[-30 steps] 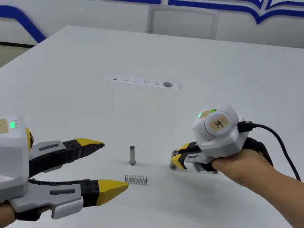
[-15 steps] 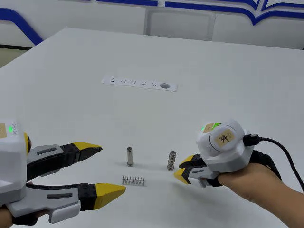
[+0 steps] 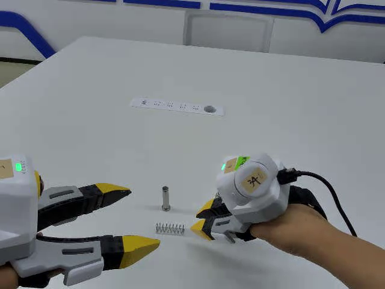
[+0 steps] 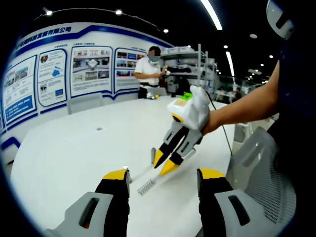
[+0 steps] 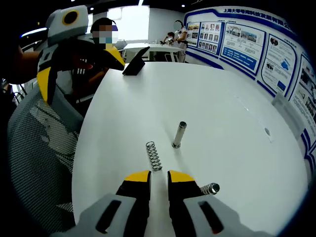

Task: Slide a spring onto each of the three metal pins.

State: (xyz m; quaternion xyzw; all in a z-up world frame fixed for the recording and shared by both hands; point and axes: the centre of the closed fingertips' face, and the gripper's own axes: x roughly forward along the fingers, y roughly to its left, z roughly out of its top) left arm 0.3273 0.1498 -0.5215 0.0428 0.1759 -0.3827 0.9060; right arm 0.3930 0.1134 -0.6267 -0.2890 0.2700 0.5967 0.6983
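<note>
Jaws on the left gripper [image 3: 143, 218] gape wide; just off their tips a spring [image 3: 170, 229] lies flat, a bare pin [image 3: 165, 198] upright beyond. Those of the right gripper [image 3: 196, 220], barely parted, hold nothing, a sprung pin [image 5: 211, 188] beside them.

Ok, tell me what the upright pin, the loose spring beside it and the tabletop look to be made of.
Upright pin: bare metal, likely steel; grey with a bright sheen along its side.
Loose spring: thin metal wire, silvery, coiled, glinting.
Tabletop: smooth, even white, perhaps laminate or painted board; the core cannot be told.
</note>
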